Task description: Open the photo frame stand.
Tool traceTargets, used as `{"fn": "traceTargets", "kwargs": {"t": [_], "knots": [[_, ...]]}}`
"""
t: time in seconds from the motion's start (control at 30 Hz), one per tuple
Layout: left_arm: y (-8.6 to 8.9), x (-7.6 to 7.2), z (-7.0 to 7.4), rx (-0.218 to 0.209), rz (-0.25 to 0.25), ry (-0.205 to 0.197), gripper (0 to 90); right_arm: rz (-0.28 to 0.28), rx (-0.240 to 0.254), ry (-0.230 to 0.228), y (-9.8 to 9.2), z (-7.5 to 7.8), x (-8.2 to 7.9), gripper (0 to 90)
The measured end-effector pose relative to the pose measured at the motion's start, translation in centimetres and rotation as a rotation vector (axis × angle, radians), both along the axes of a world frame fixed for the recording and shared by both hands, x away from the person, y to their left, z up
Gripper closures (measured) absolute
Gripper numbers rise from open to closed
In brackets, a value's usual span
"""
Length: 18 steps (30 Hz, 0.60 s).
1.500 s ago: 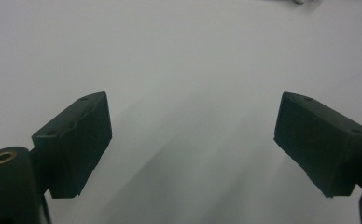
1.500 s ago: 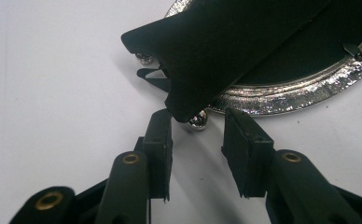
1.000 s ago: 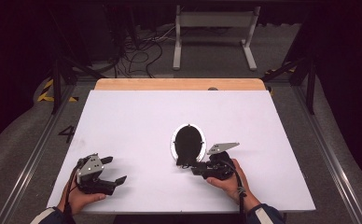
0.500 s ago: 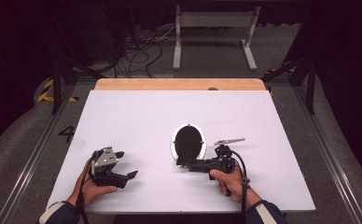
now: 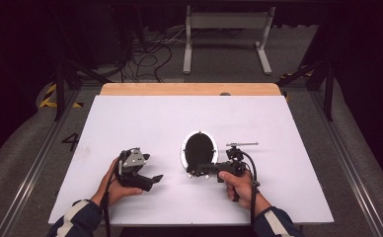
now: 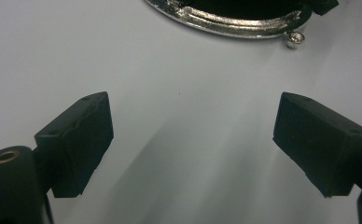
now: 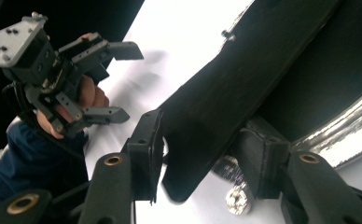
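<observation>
**Right gripper at the pan handle**

High view: the black frying pan (image 5: 198,149) sits mid-table (image 5: 130,118); the right gripper (image 5: 195,172) is at its handle, the left gripper (image 5: 155,180) well apart.

Left gripper view: jaws apart over bare table, pan rim (image 6: 226,18) ahead.

Right gripper view: jaws, just opening, flank the handle (image 7: 226,93); whether they grip it I cannot tell.

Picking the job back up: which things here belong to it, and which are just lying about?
In the job: frying pan; its black handle.

Lying about: metal stand, cables on the floor, wooden strip at the table's far edge, yellow-black tape.
</observation>
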State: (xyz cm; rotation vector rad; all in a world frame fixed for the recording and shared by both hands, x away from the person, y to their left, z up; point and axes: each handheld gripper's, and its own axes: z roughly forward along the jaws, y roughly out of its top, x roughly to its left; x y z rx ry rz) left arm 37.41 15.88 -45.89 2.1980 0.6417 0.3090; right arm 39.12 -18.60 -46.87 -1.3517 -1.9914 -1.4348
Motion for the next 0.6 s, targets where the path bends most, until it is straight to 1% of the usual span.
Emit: {"fn": "traceTargets", "kwargs": {"t": [0.03,0.07,0.1,0.13,0.17,0.23,0.27,0.3,0.4,0.43,0.5,0.53,0.57,0.6], "knots": [[0.0,0.0,0.0,0.000,0.000,0.000,13.0,0.000,0.000,0.000,0.0,0.0,0.0,53.0],[-0.4,0.4,0.0,-0.001,0.001,0.005,13.0,-0.004,0.019,0.013,-0.1,-0.2,0.3,52.7],[-0.4,0.4,0.0,-0.001,0.001,0.005,13.5,-0.008,0.032,0.024,0.0,-0.3,0.5,52.4],[-1.0,0.8,0.0,-0.004,-0.004,0.009,13.5,-0.012,0.035,0.023,0.1,-0.3,0.7,52.8],[-1.2,1.0,0.0,-0.007,-0.007,0.012,13.6,-0.016,0.038,0.031,0.2,-0.2,0.7,53.1],[-1.8,1.4,0.0,-0.009,0.000,0.013,13.9,-0.021,0.041,0.027,0.2,-0.4,0.8,55.9],[-1.8,1.4,0.0,-0.009,0.000,0.013,14.3,-0.021,0.041,0.027,0.2,-0.4,0.8,55.9],[-2.3,1.9,-0.1,-0.015,0.001,0.039,14.2,-0.023,0.053,0.036,0.1,-0.6,0.9,58.3],[-3.2,2.5,-0.4,-0.008,0.000,0.055,14.3,-0.020,0.056,0.021,0.0,-0.7,0.9,60.1],[-3.5,2.6,-0.5,-0.012,0.000,0.063,14.1,-0.017,0.059,0.020,0.0,-0.7,0.9,60.9],[-3.9,3.0,-0.6,-0.032,-0.006,0.085,14.2,0.002,0.052,0.002,0.0,-0.6,0.9,62.4],[-4.0,3.2,-0.6,-0.038,-0.008,0.081,14.1,0.002,0.055,-0.003,0.0,-0.5,0.9,63.3],[-4.2,3.4,-0.6,-0.044,-0.006,0.078,14.1,0.008,0.052,-0.018,0.1,-0.4,0.8,64.6],[-4.4,3.5,-0.7,-0.047,-0.005,0.086,14.2,0.016,0.051,-0.035,0.2,-0.3,0.8,65.4]]}}
